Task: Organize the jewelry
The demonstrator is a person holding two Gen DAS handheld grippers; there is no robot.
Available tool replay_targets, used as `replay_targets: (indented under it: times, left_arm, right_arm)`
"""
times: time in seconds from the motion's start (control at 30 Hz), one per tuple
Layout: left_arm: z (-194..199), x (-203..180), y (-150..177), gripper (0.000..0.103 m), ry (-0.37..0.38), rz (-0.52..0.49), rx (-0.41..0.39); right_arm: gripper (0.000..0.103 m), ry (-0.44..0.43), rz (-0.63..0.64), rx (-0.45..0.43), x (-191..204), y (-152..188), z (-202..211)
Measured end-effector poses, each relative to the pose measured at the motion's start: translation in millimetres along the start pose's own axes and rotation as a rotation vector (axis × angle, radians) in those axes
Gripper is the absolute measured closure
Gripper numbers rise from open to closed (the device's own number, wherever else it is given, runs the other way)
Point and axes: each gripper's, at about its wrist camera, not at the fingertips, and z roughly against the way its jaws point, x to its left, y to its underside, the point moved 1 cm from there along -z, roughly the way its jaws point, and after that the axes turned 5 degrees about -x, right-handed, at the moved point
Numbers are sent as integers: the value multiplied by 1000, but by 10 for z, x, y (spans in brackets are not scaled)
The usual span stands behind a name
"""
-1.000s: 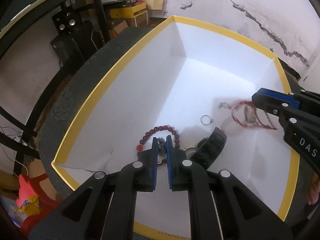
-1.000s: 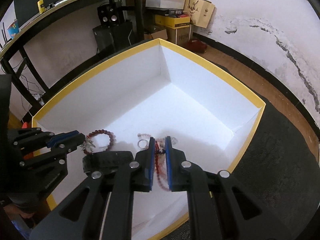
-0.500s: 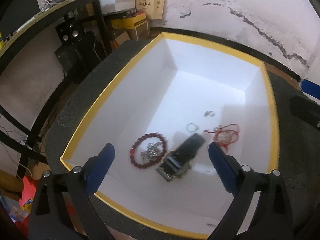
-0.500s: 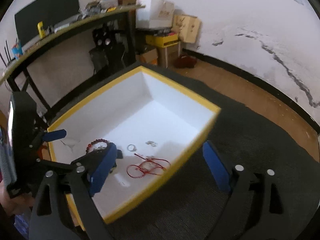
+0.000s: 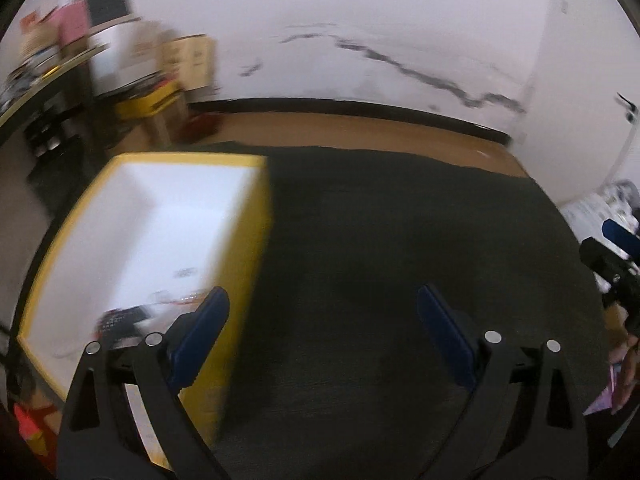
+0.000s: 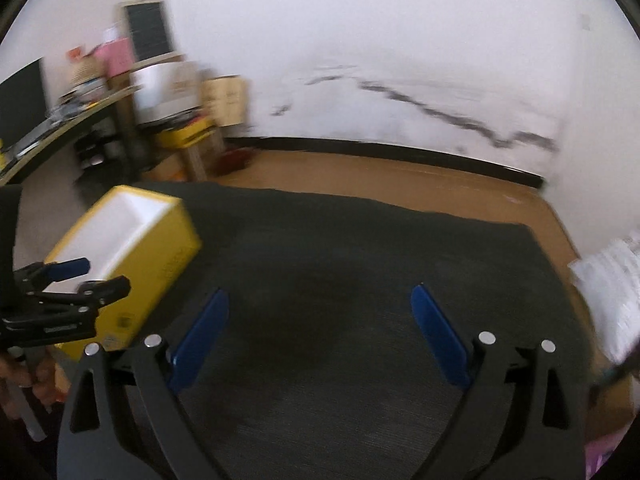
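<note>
The yellow-rimmed white box [image 5: 256,216] sits at the left of the dark mat, also in the right wrist view [image 6: 160,256]. Blurred jewelry [image 5: 132,314] lies in its near corner, including a dark item and thin pieces. My left gripper [image 5: 322,332] is wide open and empty, pulled back over the mat with its left finger over the box's right wall. My right gripper [image 6: 320,328] is wide open and empty above bare mat, to the right of the box. The left gripper also shows in the right wrist view [image 6: 72,280].
The dark mat [image 6: 360,264] covers the table, with wooden floor and a cracked white wall beyond. A desk and boxes [image 6: 180,136] stand at the back left. White papers [image 6: 612,280] lie past the mat's right edge.
Both grippers let go of the jewelry in the box, opened wide and pulled back and to the right. The box now lies to the left of both.
</note>
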Motion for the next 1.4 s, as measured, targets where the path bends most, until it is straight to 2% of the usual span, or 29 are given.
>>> replay_targets:
  times: [0.17, 0.27, 0.33, 0.6, 1.4]
  left_arm:
    - [-180, -531, 83, 11, 66, -51, -7]
    - [-221, -721, 190, 11, 46, -130, -29]
    - [-236, -756, 245, 11, 47, -146, -33]
    - [-384, -627, 264, 11, 47, -70, -6]
    - [-428, -489, 280, 11, 39, -38, 5]
  right_arm:
    - [13, 95, -123, 0, -556, 305, 50]
    - [13, 118, -157, 42, -722, 444, -22]
    - [13, 124, -163, 61, -792, 471, -73]
    - [13, 116, -173, 84, -756, 501, -150]
    - [13, 119, -126, 93, -639, 535, -226]
